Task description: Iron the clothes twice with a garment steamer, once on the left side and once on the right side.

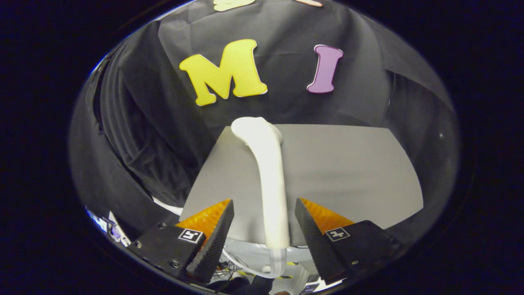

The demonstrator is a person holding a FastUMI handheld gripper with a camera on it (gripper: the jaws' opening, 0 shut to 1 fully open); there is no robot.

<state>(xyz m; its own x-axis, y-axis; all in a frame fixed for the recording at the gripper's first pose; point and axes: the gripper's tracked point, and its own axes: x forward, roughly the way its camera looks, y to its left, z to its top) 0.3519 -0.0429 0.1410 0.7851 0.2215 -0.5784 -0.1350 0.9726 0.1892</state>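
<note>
Hand-held gripper (264,223) fingers straddle steamer (270,184) (untouched).

Fisheye camera sits on the gripper (264,215), looking forward along its two spread fingers, angled slightly down over a flat grey tabletop (348,172). It's close in: a white long-handled garment steamer (271,180) runs from between the fingers, untouched by either, out across the table. Black draped cloth wall (282,86) faces the camera, just beyond the table.
</note>
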